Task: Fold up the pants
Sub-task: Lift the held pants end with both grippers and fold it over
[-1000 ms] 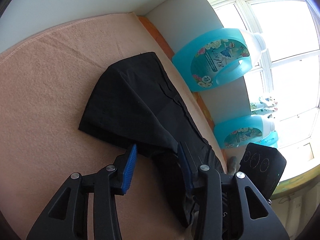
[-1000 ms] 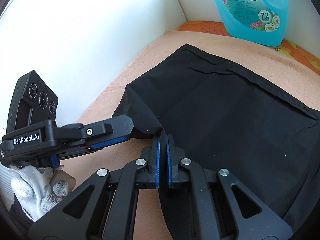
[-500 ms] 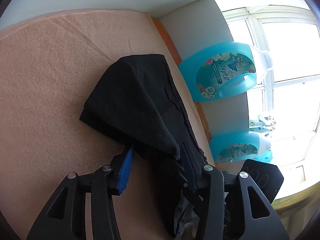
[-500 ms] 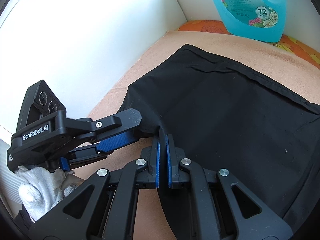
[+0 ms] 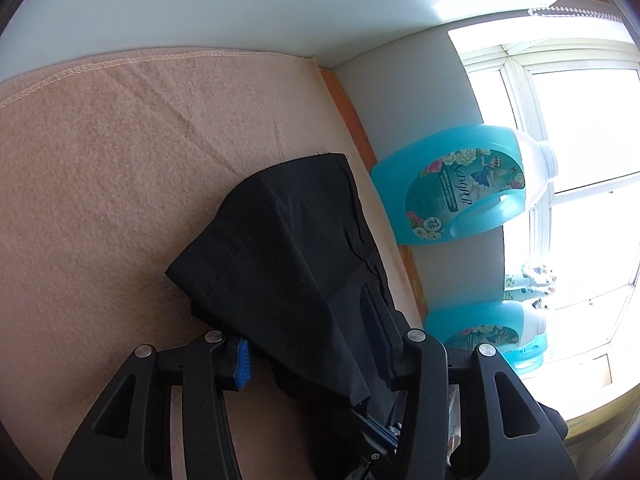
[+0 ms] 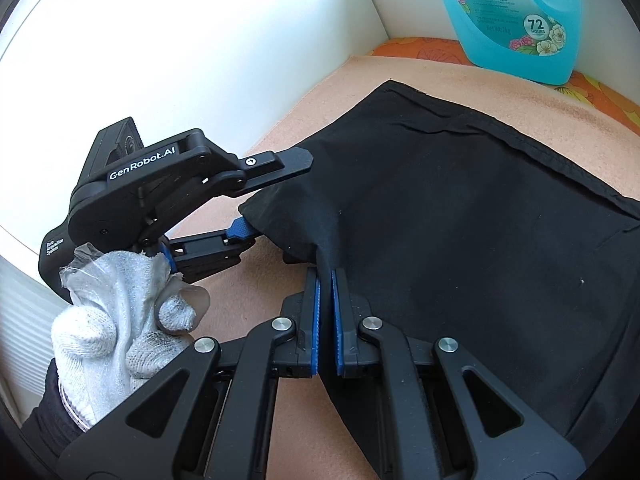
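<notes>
The black pants lie folded on a peach blanket. My right gripper is shut on the near edge of the pants and lifts a fold of cloth. My left gripper is open, its jaws spread around a raised corner of the pants; the cloth drapes between and over the fingers. In the right wrist view the left gripper comes in from the left, one finger above the lifted corner and one blue-padded finger below it.
Two blue detergent bottles stand along the wall by the window, one also in the right wrist view. A white wall borders the blanket. A white-gloved hand holds the left gripper.
My left gripper has pushed forward onto the lifted corner of the pants, so the cloth now sits between its open fingers. My right gripper has stayed shut on the pants edge.
</notes>
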Tool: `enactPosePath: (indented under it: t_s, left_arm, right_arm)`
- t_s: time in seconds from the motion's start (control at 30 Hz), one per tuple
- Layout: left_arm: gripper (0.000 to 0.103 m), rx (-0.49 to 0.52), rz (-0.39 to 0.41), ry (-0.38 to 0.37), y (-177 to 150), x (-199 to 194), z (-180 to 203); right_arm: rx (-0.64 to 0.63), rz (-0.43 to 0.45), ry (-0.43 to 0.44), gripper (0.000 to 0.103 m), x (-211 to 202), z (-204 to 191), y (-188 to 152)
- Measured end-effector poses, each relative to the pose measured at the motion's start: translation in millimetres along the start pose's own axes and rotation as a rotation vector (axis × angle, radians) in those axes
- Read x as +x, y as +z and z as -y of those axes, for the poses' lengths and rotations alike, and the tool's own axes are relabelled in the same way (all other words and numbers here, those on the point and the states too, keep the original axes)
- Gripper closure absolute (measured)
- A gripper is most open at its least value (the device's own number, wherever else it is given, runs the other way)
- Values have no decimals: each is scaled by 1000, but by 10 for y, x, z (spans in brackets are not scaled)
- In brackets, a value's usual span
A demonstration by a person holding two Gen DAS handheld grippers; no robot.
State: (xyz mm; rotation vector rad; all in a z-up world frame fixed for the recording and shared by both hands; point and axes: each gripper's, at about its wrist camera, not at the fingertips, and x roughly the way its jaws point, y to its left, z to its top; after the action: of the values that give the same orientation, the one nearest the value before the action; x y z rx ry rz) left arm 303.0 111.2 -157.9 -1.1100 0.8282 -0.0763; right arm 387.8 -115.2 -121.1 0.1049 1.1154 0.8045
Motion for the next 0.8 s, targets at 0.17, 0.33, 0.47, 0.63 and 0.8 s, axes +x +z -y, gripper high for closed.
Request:
enactPosePath:
  t_s: [0.17,0.33,0.47,0.63,0.8]
  left_arm:
    - [90,63,-8,-38,5,56,68]
    - [96,143,-2,-74,-40,12,194]
    - [97,299,3,-70,-143,-42,441]
    - [97,433,-14,-55,-266,-27,596]
    - [97,567,-76,-56,-551,83,771]
  right_arm:
    - [-5,-8,-2,97,23,17,-16]
    - [-1,-16,11,97,16,58,-16]
    - [12,-5,46,95,-166,145,-17]
    - [82,114,-5,59,-632,416,145]
    - [147,156,19,44,-783,603,568]
